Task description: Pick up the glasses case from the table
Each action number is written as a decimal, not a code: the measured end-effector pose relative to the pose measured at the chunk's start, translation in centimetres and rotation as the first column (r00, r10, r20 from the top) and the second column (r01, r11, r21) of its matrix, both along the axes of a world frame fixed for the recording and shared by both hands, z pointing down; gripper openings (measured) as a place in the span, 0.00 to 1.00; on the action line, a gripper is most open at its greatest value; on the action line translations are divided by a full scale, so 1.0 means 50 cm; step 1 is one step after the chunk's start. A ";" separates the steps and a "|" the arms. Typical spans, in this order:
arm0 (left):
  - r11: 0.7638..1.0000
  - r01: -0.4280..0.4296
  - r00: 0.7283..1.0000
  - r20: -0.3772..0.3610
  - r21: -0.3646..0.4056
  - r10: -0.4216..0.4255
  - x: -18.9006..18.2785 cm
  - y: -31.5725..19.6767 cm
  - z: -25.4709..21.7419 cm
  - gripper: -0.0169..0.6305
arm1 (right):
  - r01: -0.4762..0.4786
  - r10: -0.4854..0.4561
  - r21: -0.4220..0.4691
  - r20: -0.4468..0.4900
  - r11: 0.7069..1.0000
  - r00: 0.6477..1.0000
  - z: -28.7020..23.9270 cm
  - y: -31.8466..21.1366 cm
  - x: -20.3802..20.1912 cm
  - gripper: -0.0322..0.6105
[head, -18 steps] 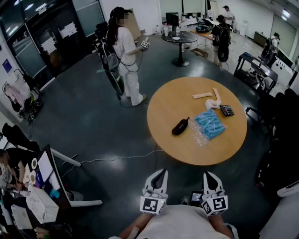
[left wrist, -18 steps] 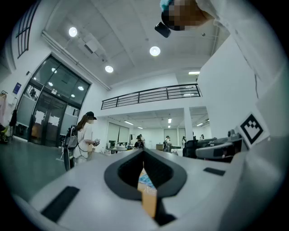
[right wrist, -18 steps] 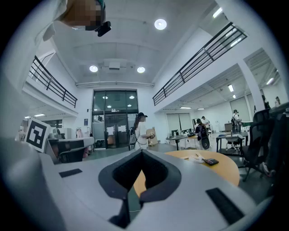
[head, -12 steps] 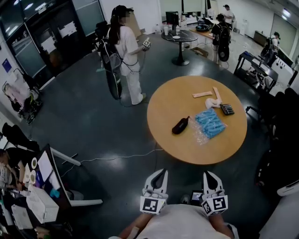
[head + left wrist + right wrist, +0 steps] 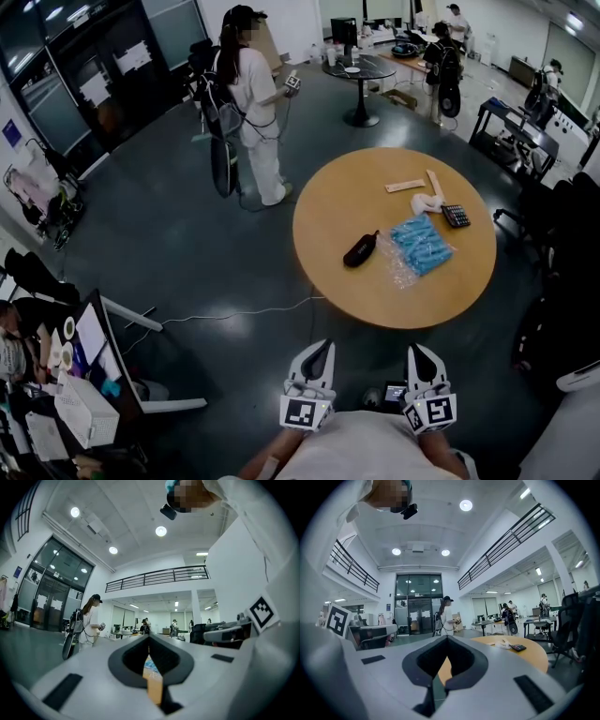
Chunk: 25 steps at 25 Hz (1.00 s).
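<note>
The black glasses case [image 5: 361, 250] lies on the round wooden table [image 5: 347, 197], near its left side, just beside a bag of blue packets [image 5: 419, 246]. The left gripper [image 5: 322, 346] and right gripper [image 5: 418, 350] are held level, well short of the table, both with jaws closed on nothing.

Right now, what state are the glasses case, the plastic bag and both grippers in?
Glasses case: closed, lying on the table, untouched.
Plastic bag: lying flat beside the case.
Left gripper: jaws together, empty.
Right gripper: jaws together, empty.
</note>
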State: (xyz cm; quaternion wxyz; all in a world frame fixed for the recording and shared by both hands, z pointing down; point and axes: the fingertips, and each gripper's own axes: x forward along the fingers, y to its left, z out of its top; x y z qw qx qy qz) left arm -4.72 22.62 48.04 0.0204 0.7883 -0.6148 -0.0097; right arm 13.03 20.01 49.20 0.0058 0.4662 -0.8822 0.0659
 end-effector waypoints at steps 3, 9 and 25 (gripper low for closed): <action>1.000 0.011 1.000 0.001 -0.011 -0.011 0.008 -0.013 0.008 0.04 | -0.011 0.010 0.006 0.025 1.000 1.000 -0.004 -0.014 0.020 0.07; 0.998 0.051 0.999 0.012 -0.023 -0.051 0.032 -0.055 0.023 0.04 | 0.031 -0.031 -0.005 0.039 1.000 0.999 0.002 -0.049 0.050 0.07; 0.999 0.040 0.997 0.066 0.008 -0.040 0.007 -0.279 0.024 0.04 | 0.032 -0.032 -0.004 0.049 0.999 0.998 0.018 -0.245 0.024 0.07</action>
